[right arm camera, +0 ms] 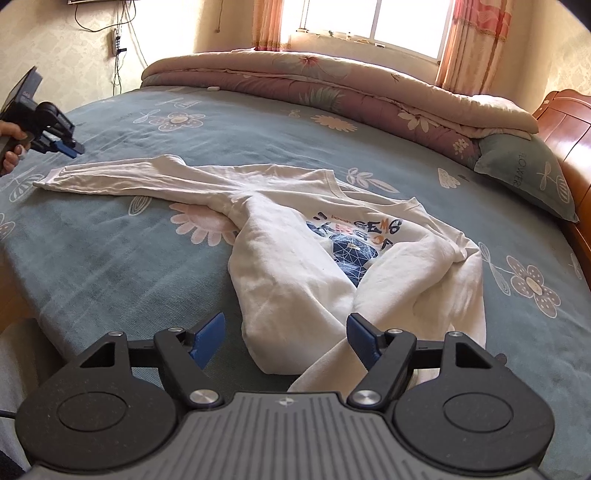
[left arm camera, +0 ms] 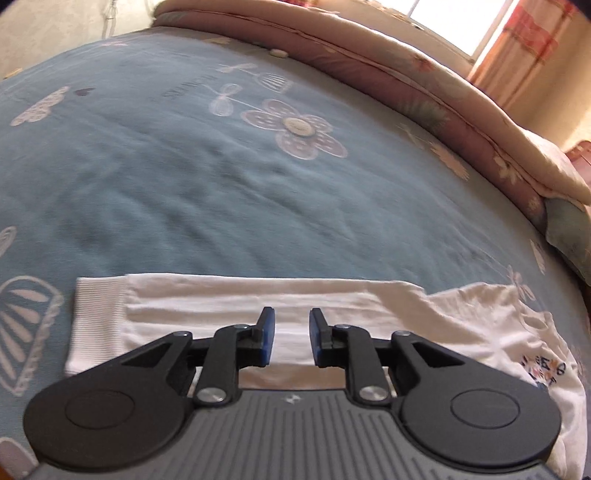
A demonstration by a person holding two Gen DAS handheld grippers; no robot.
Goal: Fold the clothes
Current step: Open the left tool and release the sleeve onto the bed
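One white sweatshirt (right arm camera: 295, 258) lies rumpled on the blue bed (right arm camera: 110, 266), sleeve stretched toward nine o'clock. Left hand-held gripper (left arm camera: 291, 339) hangs slightly parted over that sleeve, gripping nothing; right hand-held gripper (right arm camera: 286, 341) spread wide above the hem.

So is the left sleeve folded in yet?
No. The left sleeve lies stretched out flat on the bedspread, away from the sweatshirt body.

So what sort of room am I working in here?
Most likely a home bedroom: the white sweatshirt lies on a bed with a blue flowered sheet, a rolled quilt and a curtained window behind.
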